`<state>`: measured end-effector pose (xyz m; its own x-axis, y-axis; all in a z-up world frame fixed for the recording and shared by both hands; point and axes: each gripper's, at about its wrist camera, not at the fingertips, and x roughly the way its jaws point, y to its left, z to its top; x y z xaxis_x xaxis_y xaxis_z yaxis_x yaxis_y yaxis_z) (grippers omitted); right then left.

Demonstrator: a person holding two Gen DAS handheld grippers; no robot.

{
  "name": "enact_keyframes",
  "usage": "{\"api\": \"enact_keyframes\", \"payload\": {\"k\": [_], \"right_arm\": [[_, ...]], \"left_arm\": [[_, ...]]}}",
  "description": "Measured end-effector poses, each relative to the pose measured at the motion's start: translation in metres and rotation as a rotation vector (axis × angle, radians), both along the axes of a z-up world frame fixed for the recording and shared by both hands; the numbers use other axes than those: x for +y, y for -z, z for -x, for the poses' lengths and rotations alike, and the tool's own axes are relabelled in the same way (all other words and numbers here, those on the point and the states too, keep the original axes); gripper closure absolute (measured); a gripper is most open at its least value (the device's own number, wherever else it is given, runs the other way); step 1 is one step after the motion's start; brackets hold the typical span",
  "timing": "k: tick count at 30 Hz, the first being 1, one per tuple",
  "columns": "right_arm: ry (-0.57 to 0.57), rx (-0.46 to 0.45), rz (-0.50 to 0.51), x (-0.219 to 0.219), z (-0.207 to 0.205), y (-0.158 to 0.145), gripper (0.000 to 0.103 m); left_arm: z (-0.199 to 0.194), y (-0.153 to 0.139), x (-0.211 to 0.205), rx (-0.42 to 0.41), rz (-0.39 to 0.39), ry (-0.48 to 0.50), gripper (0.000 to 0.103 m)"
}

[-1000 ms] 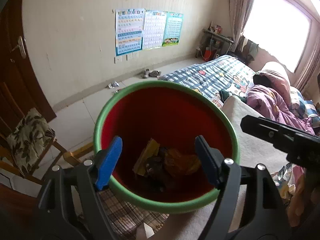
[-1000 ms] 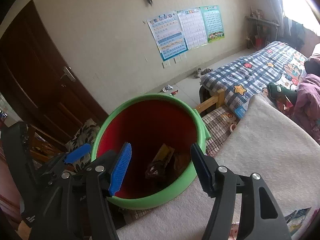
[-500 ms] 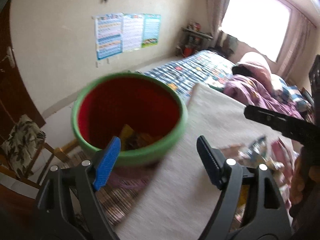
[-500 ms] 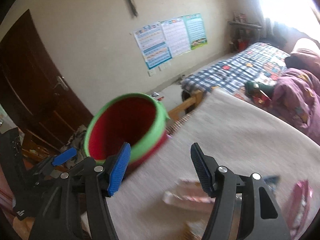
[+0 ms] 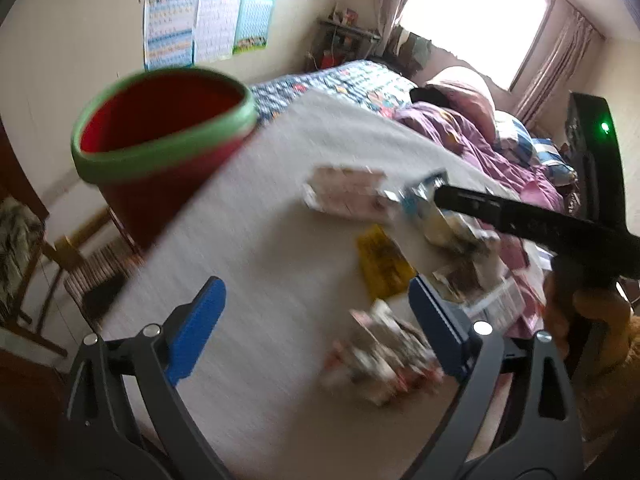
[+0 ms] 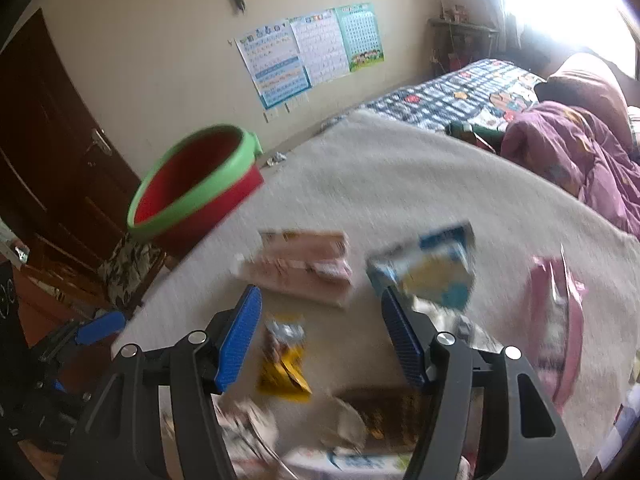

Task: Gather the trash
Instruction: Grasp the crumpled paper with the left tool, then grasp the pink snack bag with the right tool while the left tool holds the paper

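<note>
Wrappers (image 6: 304, 272) lie scattered beside bin (image 6: 192, 188).

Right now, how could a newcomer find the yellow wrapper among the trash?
Start at the red bin beside the grey blanket. On the blanket lies scattered trash; the yellow wrapper sits between the open right gripper fingers, the only solid-yellow piece.

Three wall posters (image 6: 310, 54), dark wooden door (image 6: 44, 152), purple quilt (image 6: 572, 156) beside checked bedspread (image 6: 460, 92).
</note>
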<state>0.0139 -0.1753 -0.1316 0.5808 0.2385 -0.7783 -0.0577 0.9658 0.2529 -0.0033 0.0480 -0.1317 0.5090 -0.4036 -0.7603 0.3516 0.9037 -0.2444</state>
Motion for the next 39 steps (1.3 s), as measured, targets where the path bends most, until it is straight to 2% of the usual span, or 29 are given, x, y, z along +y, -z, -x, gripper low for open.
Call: {"api": "enact_keyframes", "payload": {"k": [9,15,16,18,24,29,35,39], "right_arm": [[0.025,0.037,-0.038,-0.023,0.023,0.016,0.042],[0.039,0.02,0.0,-0.022,0.038,0.008,0.042],[0.041,0.015,0.008,-0.023,0.039,0.007,0.042],[0.047,0.0,0.03,-0.023,0.042,0.001,0.042],[0.062,-0.028,0.048,-0.026,0.043,-0.008,0.037],[0.067,-0.046,0.052,-0.035,0.042,-0.012,0.035],[0.191,-0.041,0.049,-0.087,0.044,-0.013,0.034],[0.289,0.016,0.058,-0.125,0.047,0.001,0.034]], "left_arm": [[0.025,0.029,-0.041,0.09,-0.059,0.061,0.012],[0.022,0.054,-0.05,0.155,-0.085,0.059,0.013],[0.021,0.056,-0.049,0.158,-0.084,0.055,0.014],[0.019,0.057,-0.049,0.159,-0.084,0.048,0.027],[0.017,0.048,-0.052,0.111,-0.106,0.04,0.041],[0.014,0.027,-0.045,0.02,-0.11,-0.009,0.041],[0.013,0.008,-0.037,-0.052,-0.112,-0.042,0.041],[0.009,0.008,-0.038,-0.055,-0.11,-0.049,0.041]]}}
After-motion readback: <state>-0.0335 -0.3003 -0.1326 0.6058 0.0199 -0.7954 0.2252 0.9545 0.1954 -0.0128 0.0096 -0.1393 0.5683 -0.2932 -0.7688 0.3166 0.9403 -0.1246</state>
